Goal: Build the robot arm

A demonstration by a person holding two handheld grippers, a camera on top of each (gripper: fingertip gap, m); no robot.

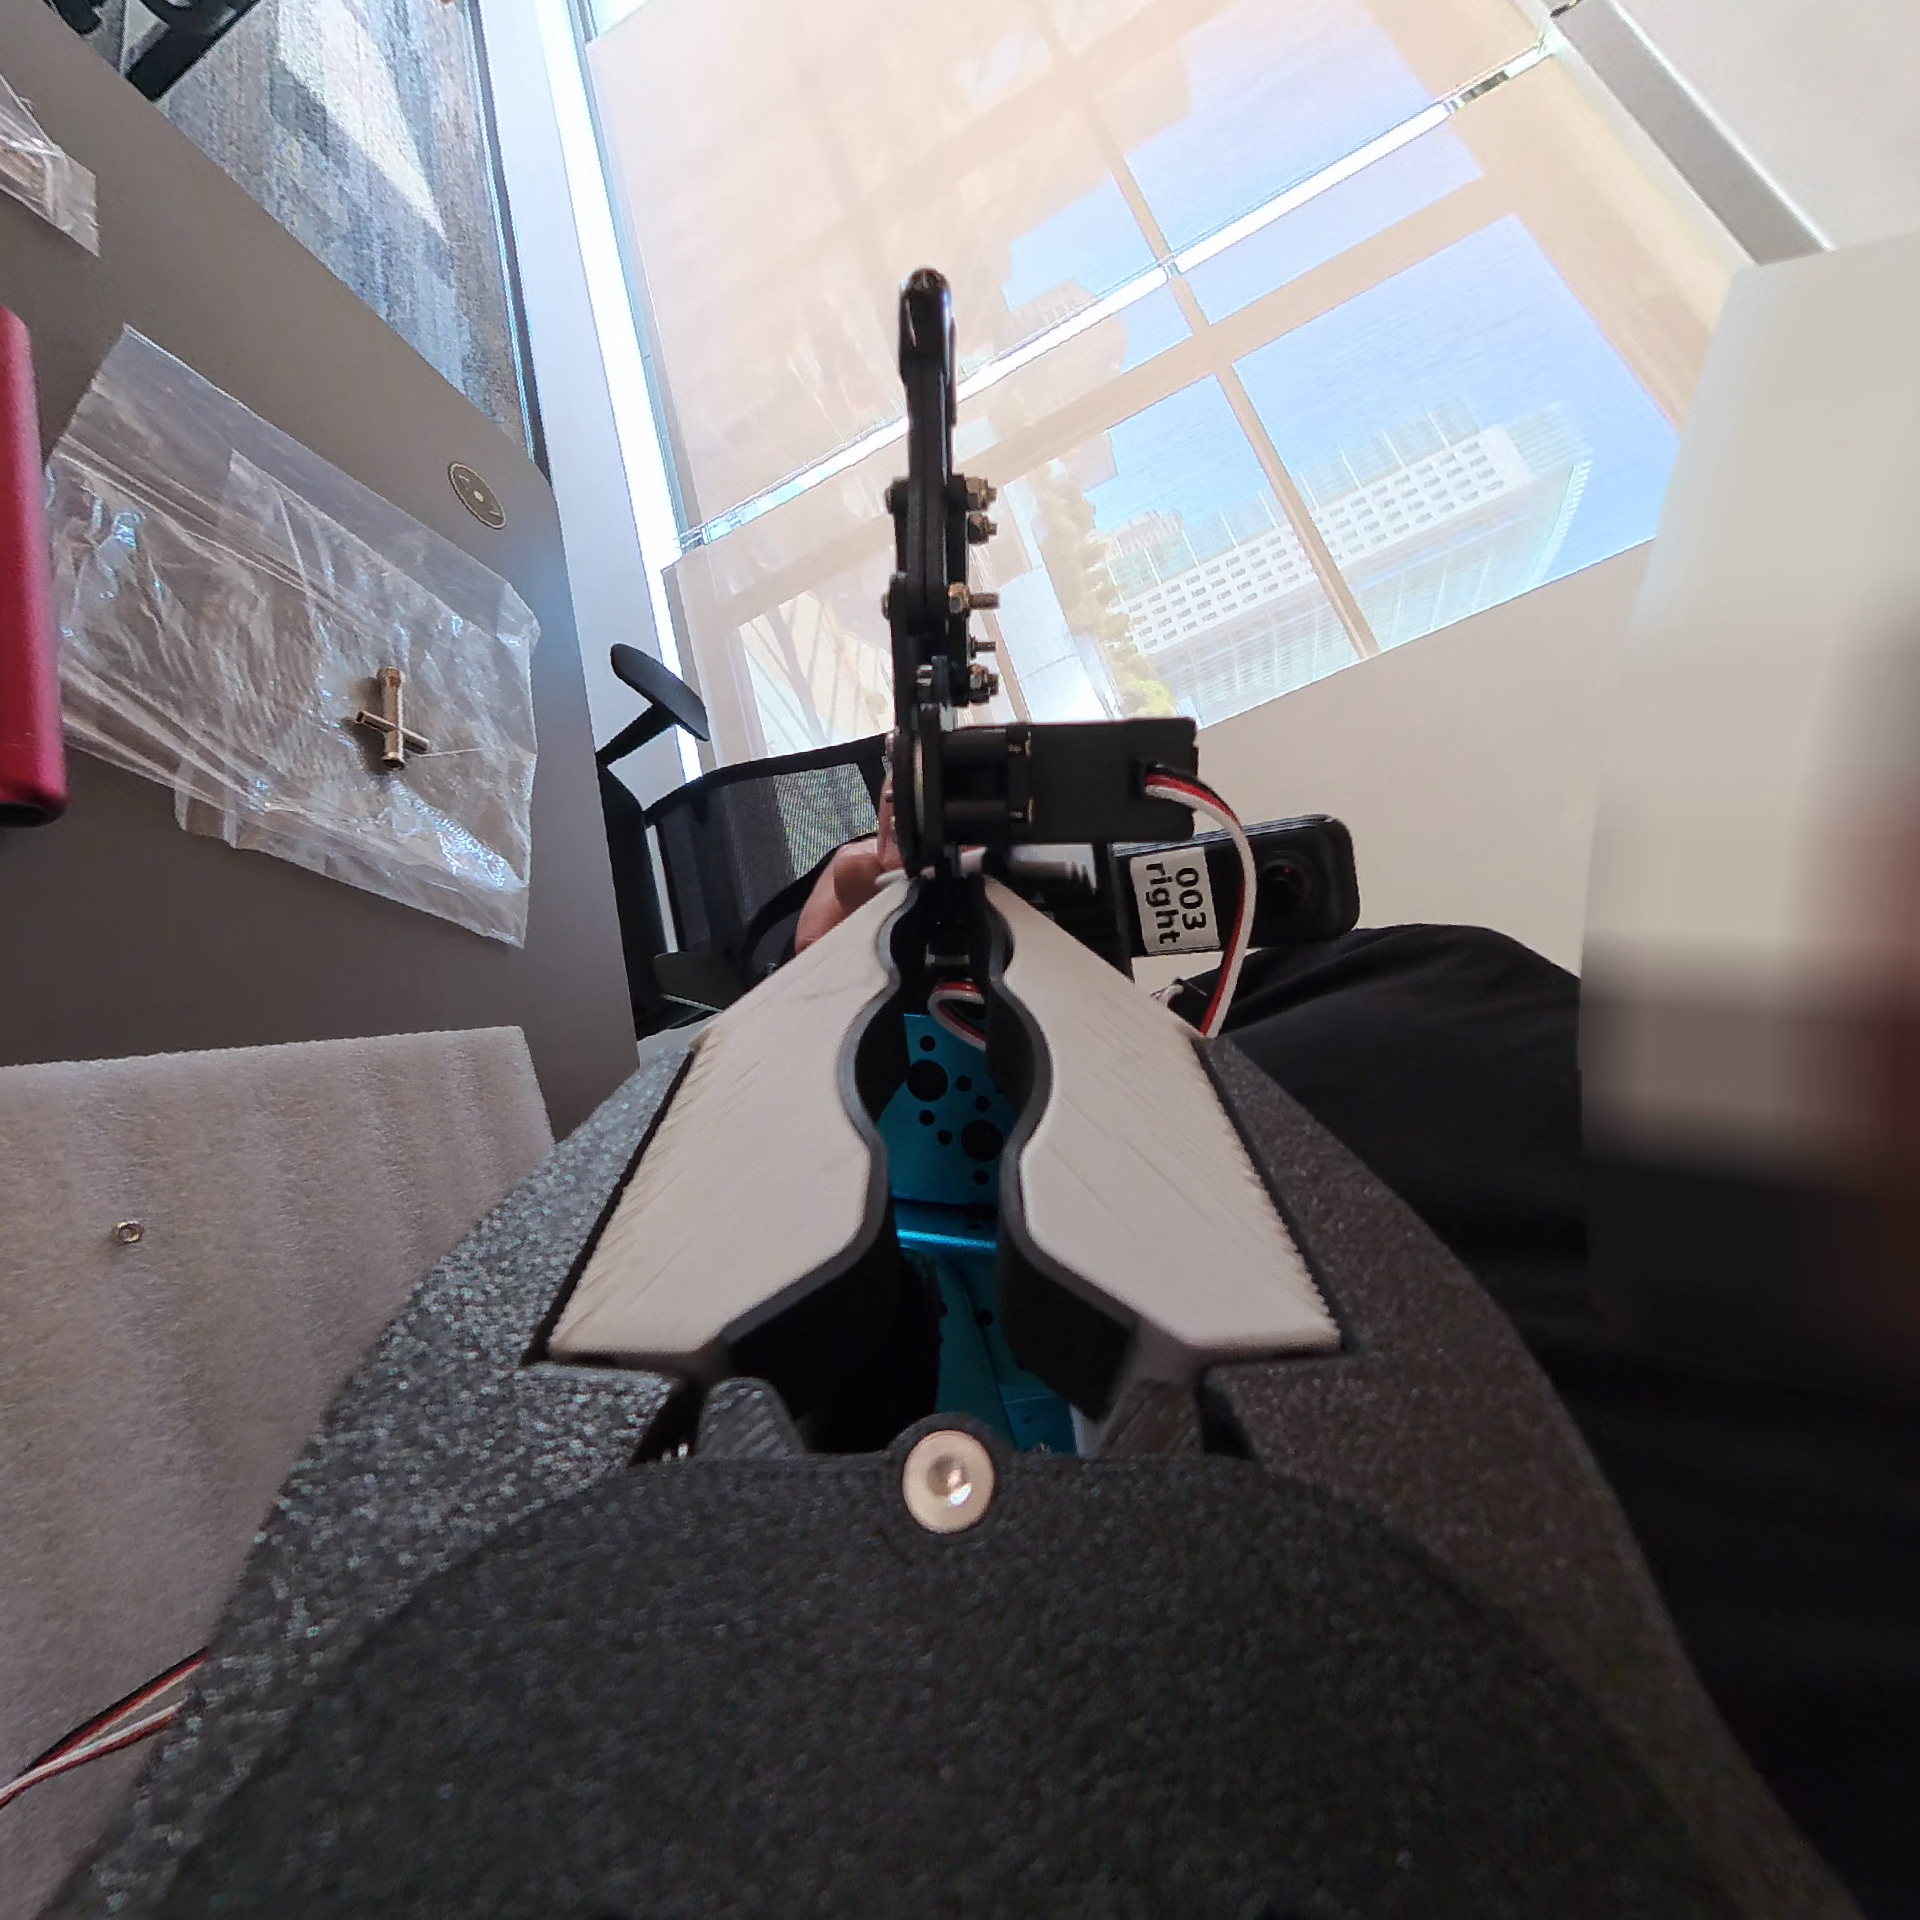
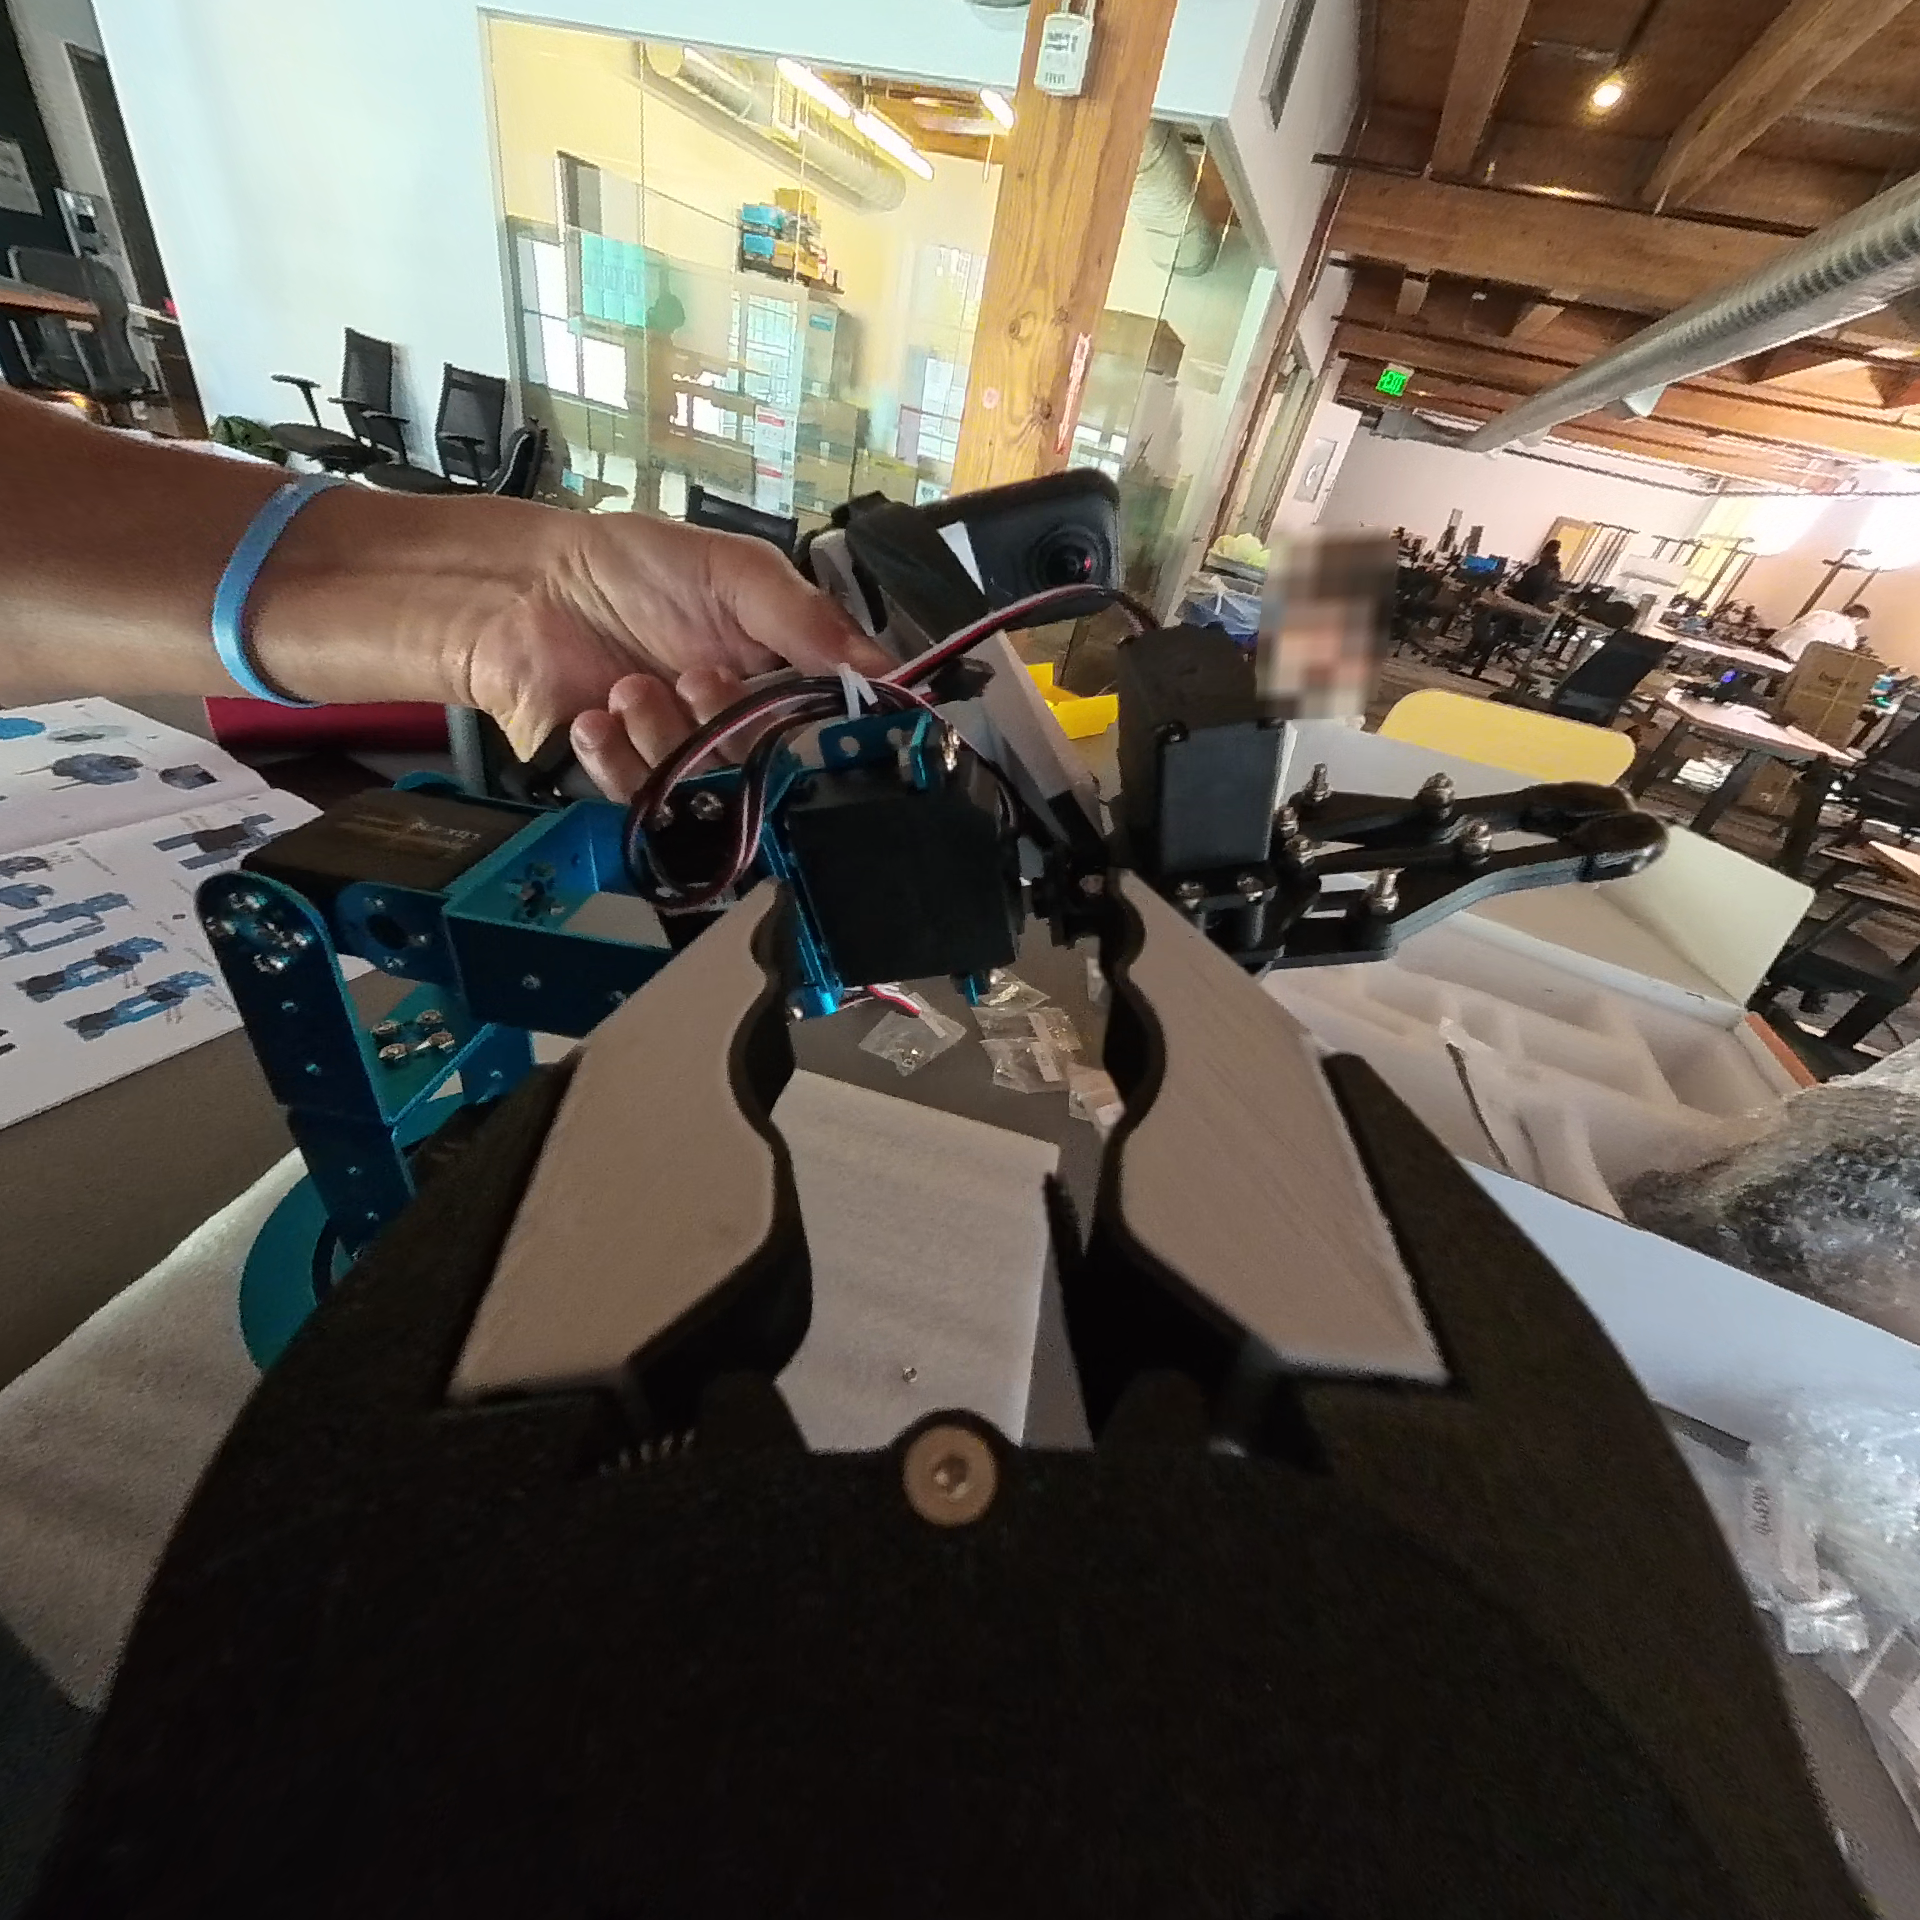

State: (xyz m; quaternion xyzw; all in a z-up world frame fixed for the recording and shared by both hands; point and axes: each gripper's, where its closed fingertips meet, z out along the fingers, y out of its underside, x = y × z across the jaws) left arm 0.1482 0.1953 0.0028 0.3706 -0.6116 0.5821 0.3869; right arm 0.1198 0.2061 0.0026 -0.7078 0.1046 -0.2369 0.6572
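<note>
A small blue and black robot arm [image 2: 499,914] stands on a blue round base [image 2: 286,1268]. Its black claw [image 2: 1507,831] points right, and in the left wrist view the claw [image 1: 925,468] points up. My left gripper [image 1: 948,896] is shut on the arm's wrist joint, just below the claw's black servo [image 1: 1060,779]. It shows held in a hand [image 2: 582,623] in the right wrist view. My right gripper [image 2: 948,899] has its jaws apart with another black servo [image 2: 894,883] between the fingertips. I cannot tell whether they touch it. Its camera [image 1: 1299,873] shows beyond my left fingertips.
A clear bag [image 1: 291,644] with a small cross wrench [image 1: 390,732] and a red case [image 1: 21,582] lie on the grey table. A printed sheet [image 2: 94,831], small screw bags [image 2: 997,1039], a white foam tray [image 2: 1507,1039] and bubble wrap [image 2: 1787,1184] surround the arm.
</note>
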